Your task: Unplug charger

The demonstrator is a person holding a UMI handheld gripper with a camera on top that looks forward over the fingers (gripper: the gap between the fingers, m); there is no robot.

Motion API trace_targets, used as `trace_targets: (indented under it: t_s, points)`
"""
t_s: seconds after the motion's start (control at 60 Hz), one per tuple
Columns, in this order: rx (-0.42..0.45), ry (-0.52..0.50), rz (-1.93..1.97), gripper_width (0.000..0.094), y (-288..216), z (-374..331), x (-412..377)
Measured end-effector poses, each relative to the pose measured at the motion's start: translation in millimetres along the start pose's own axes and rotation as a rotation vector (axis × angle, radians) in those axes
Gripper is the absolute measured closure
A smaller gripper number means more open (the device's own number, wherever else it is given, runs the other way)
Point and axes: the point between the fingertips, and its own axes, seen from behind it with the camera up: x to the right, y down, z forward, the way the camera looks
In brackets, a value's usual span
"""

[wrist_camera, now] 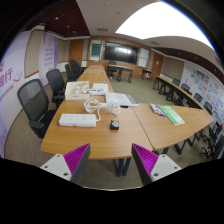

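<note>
Gripper (110,160) with fingers apart, empty, well short of the table (100,140); power strip (78,120) near its front edge; unplugging not yet begun.

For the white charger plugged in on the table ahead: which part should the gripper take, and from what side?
Probably the white charger body, not its cable, coming from above with a finger on each side; it appears to sit in the white power strip on the wooden table. At this range its exact shape is unclear. The gripper is open, well short of the table.
</note>
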Motion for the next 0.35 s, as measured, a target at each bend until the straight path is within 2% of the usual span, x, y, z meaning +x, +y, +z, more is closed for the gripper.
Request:
trace_targets:
  t_s: [0.35]
  points:
    - [0.022, 0.003, -0.008, 0.0083, 0, -26, 11]
